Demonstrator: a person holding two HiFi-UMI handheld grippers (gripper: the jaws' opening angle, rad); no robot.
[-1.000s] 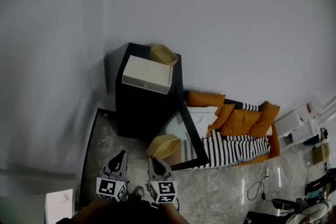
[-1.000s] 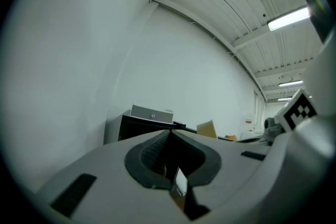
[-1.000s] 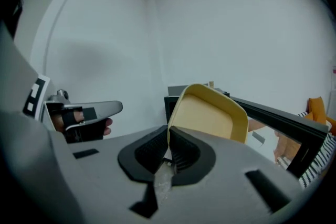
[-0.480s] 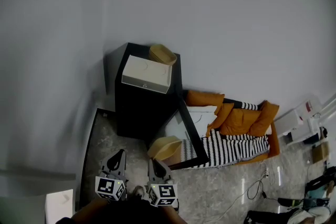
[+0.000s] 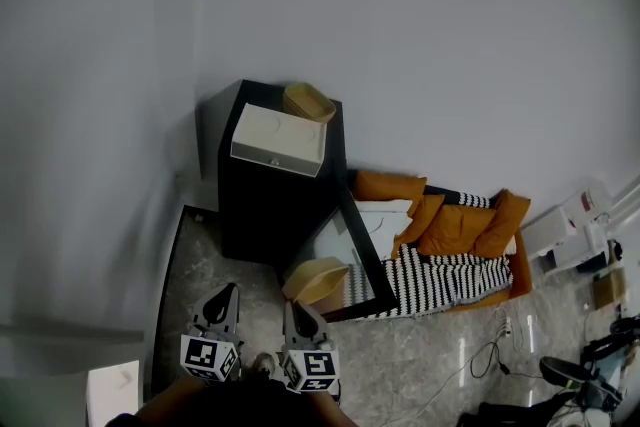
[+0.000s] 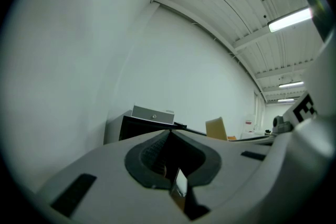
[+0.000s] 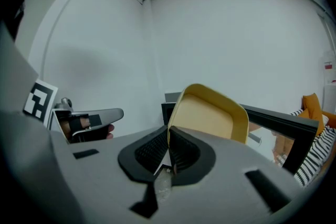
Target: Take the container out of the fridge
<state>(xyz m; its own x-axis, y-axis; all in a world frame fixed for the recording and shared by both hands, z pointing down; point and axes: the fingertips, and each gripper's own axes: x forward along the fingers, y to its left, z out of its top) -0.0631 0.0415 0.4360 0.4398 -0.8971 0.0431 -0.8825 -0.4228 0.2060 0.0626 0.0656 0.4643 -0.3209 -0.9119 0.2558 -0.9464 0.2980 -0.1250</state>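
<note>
1. Container, a pale yellow plastic tub with rounded corners and a thin smooth rim (image 7: 210,113): outside the fridge, tilted on edge just beside the open door; removal judged essentially done.
2. Right gripper (image 7: 169,136), grey shell with ribbed black pads: pinched narrow on the tub's rim, an edge hold that suits a light, thin wall.
3. Left gripper (image 6: 169,134): jaws together, nothing between them, idle beside the right one.
4. Fridge, a low black boxy cabinet (image 5: 270,205): door (image 5: 362,260) swung open for access; flat white box (image 5: 280,140) on top.
</note>
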